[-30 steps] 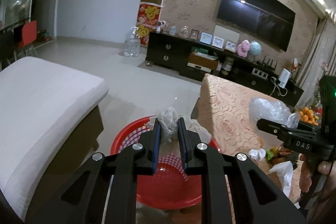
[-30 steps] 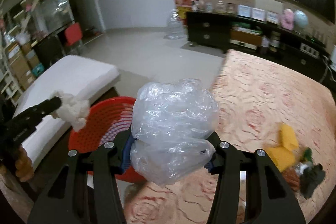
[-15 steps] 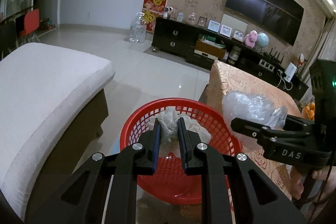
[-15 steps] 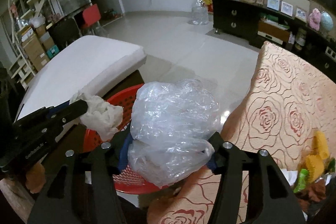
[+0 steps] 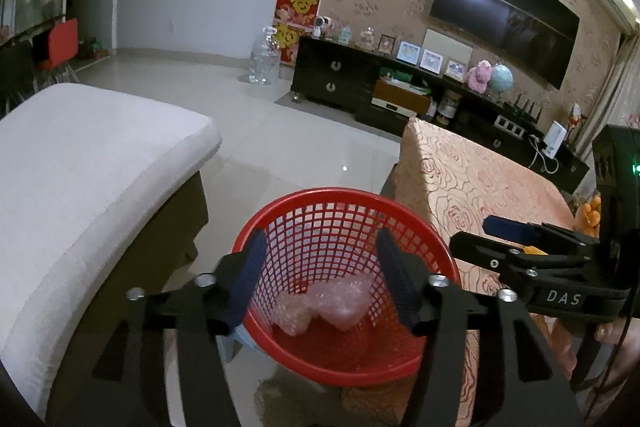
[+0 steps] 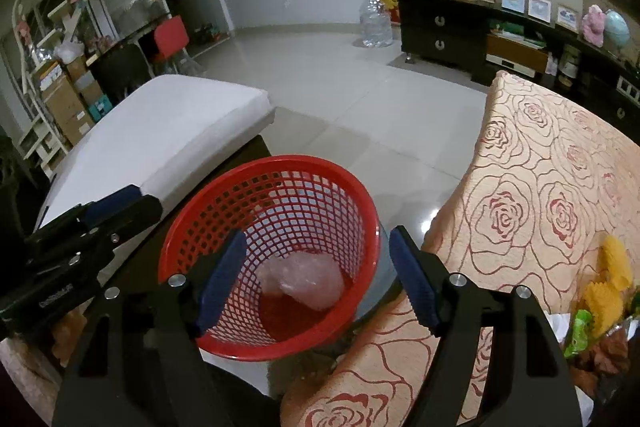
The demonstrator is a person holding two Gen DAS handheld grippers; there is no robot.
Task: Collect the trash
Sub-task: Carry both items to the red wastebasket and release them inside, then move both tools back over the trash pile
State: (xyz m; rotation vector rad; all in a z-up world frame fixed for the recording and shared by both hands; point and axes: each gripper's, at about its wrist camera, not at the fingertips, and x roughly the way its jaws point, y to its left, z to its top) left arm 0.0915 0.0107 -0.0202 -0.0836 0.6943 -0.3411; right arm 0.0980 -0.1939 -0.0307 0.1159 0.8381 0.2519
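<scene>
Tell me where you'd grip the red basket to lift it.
By the top rim of the red basket, coming from above on the side nearest the open right gripper: one finger inside, one outside. The mesh wall looks thin and the mouth is open; the table edge crowds the far side.

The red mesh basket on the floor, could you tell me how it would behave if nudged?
The red mesh basket looks thin, openwork plastic holding only crumpled plastic, so probably light and easily slid. It tapers downward, so it may tip.

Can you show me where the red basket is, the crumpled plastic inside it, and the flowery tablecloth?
Red basket (image 6: 224,187): right wrist view, on its upper left rim.
Crumpled plastic (image 6: 308,281): right wrist view, the middle of the wad on the basket's bottom.
Flowery tablecloth (image 6: 552,163): right wrist view, on a bare stretch of rose pattern.
</scene>
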